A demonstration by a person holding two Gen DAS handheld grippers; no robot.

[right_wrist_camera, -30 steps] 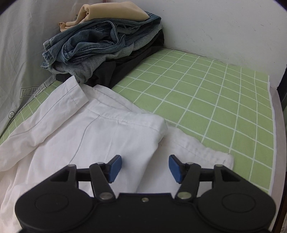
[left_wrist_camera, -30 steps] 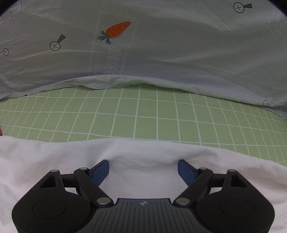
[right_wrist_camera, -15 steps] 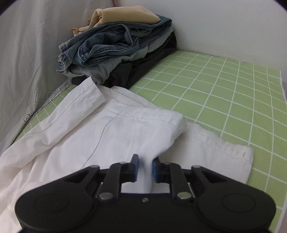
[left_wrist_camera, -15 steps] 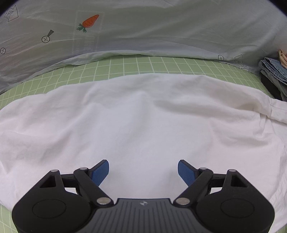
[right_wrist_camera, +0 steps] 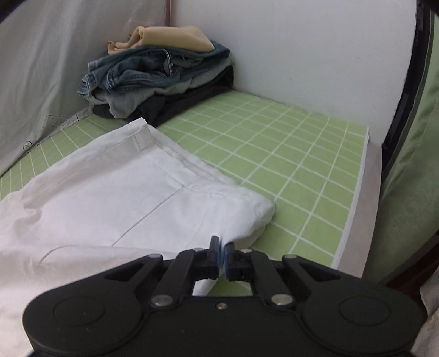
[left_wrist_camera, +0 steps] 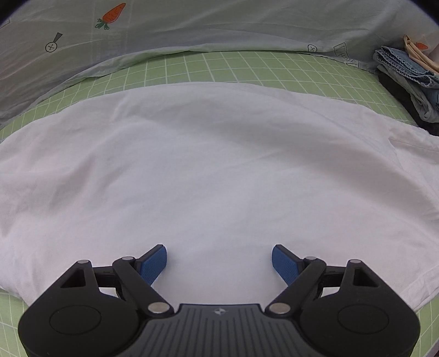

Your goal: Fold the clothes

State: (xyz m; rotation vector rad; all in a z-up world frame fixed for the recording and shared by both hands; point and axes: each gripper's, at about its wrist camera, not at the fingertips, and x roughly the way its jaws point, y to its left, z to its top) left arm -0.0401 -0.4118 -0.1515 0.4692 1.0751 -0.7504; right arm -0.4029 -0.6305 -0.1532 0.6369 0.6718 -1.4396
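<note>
Nearest the right wrist camera, the right claw (right_wrist_camera: 221, 254) was pinched almost fully together on a fold of the white cotton garment (right_wrist_camera: 115, 203), which looked like trousers with a stitched waistband and a belt loop; the cloth rose into the blue pads at the garment's near corner. The left claw (left_wrist_camera: 219, 262) stood wide apart above the broad smooth middle of the same white garment (left_wrist_camera: 214, 170), gripping nothing, its blue pads (left_wrist_camera: 153, 262) clear of the fabric. The garment lay spread on the green mattress cover with a white grid (right_wrist_camera: 288, 153), its far edge well short of the pale printed sheet with the orange carrot motif (left_wrist_camera: 111, 15). Beyond, in the corner by the white wall (right_wrist_camera: 301, 49), sat a stack of folded denim, dark and tan clothes (right_wrist_camera: 162, 74). The step in hand seemed to be the taking of a corner to begin a fold. The next move probably called for the left claw to come down on a matching edge and close, so both corners could be lifted and carried over together without the cloth bunching.
</note>
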